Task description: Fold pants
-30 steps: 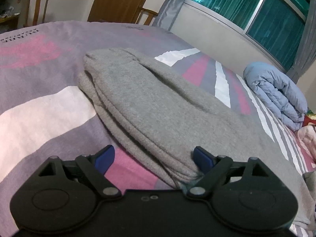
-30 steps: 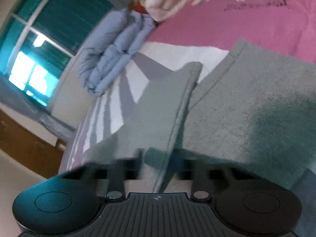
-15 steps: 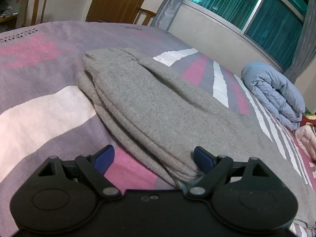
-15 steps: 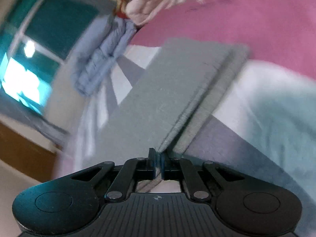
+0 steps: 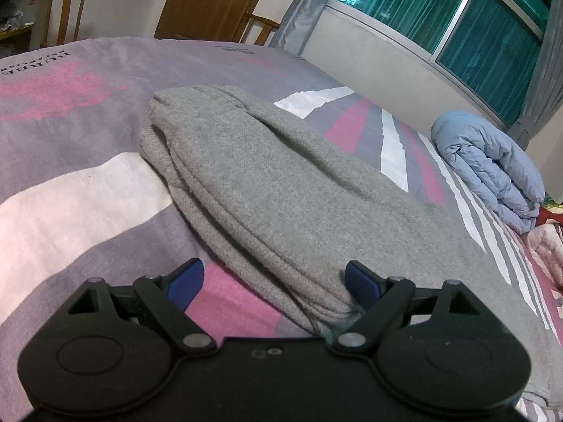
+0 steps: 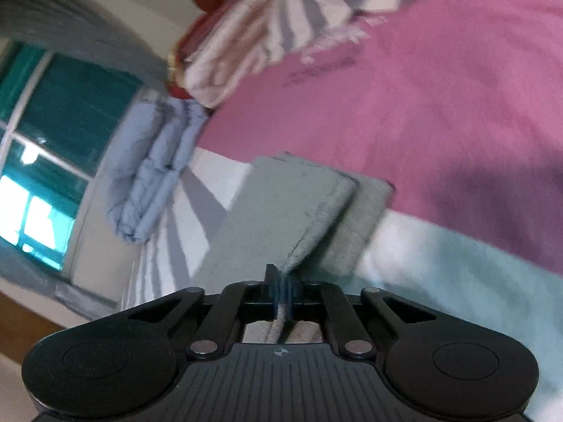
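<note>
I see the grey pants [image 5: 281,190] lying on the bed [image 5: 70,190]. My left gripper [image 5: 271,281] has its jaws spread wide over the pants' near edge; my right gripper [image 6: 281,295] pinches a pants edge.

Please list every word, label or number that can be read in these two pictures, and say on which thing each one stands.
"BURBE...", upside down and only partly legible, printed dark on the bedsheet at the far left of the left wrist view.
Small dark print at the sheet's far edge: too small to read.
Dark print on the sheet's pink area in the right wrist view: blurred, unreadable.
</note>
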